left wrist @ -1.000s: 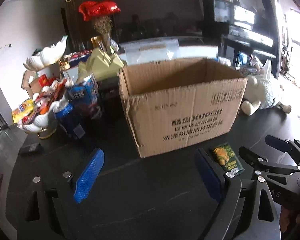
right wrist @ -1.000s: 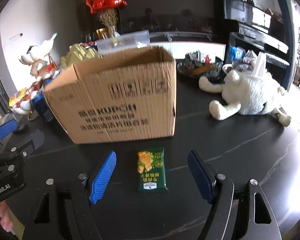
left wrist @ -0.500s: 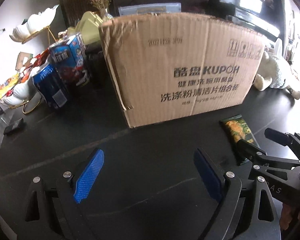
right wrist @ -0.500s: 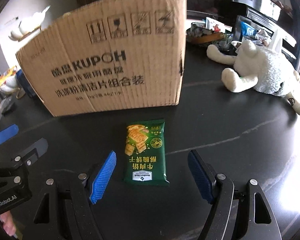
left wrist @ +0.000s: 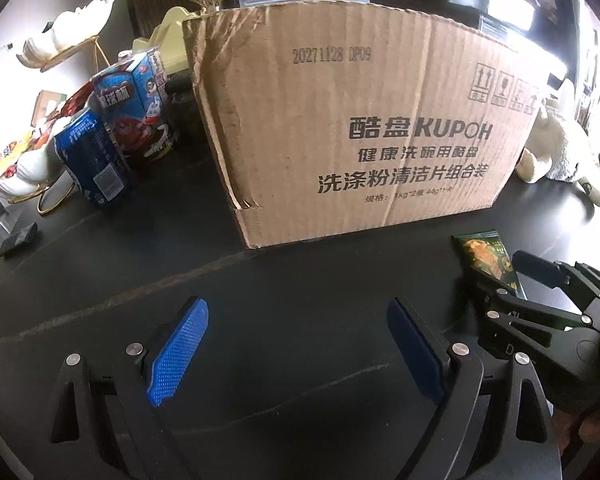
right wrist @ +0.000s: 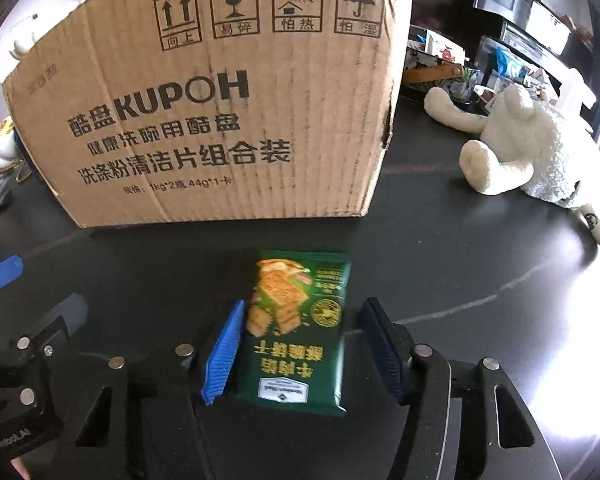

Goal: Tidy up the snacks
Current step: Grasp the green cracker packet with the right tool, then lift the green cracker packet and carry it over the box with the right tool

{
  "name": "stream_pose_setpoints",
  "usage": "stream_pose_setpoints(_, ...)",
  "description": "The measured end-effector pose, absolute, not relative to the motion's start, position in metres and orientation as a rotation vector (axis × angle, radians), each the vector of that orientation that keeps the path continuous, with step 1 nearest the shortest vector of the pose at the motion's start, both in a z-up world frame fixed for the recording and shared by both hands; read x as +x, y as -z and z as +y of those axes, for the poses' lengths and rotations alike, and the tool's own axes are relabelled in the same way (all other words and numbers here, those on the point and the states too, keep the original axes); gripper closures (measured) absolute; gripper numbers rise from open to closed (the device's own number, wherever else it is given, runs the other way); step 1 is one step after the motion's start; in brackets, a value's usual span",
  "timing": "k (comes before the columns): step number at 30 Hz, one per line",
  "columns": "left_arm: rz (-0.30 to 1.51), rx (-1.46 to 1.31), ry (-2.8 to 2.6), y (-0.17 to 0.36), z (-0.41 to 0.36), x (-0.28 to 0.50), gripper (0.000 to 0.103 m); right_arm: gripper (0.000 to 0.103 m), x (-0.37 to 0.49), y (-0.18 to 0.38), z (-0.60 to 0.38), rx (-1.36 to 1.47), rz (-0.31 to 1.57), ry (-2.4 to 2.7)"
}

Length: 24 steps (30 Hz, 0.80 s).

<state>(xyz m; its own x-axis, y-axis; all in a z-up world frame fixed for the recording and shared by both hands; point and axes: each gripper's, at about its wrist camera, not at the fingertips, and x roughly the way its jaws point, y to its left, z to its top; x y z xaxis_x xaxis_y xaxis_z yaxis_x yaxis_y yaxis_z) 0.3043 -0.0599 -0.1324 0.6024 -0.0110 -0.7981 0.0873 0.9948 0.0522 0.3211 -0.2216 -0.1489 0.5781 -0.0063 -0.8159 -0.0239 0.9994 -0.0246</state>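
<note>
A green snack packet (right wrist: 296, 332) lies flat on the black table in front of a brown KUPOH cardboard box (right wrist: 220, 112). My right gripper (right wrist: 304, 348) is low over the packet with a blue pad on each side of it; the jaws are narrowed but the right pad still stands off the packet. In the left wrist view the packet (left wrist: 486, 258) lies at the right with the right gripper's fingers (left wrist: 540, 270) over it. My left gripper (left wrist: 296, 354) is open and empty above bare table in front of the box (left wrist: 360, 132).
Blue snack boxes and cans (left wrist: 112, 140) stand left of the box, beside a white shell-shaped stand (left wrist: 24, 164) full of snacks. A white plush toy (right wrist: 540, 152) lies on the table to the right. A small dark object (left wrist: 18, 238) lies at the far left.
Both grippers have come lower and closer to the box. My right gripper has moved forward over the packet and its jaws have narrowed around it.
</note>
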Motion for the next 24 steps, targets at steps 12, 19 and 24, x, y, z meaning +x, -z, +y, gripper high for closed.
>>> stream_pose_setpoints(12, 0.894, 0.088, 0.058, 0.119, -0.054, 0.3, 0.011, 0.056, 0.303, 0.135, -0.212, -0.027, 0.934, -0.043)
stream_pose_setpoints(19, 0.853, 0.084, 0.064, 0.097, -0.052, 0.285, 0.011, 0.056, 0.28, 0.107, -0.206, -0.007, 0.874, -0.05)
stream_pose_setpoints(24, 0.81, 0.083, 0.06, 0.078, -0.05, 0.275, 0.011, 0.056, 0.266, 0.086, -0.205, 0.007, 0.826, -0.053)
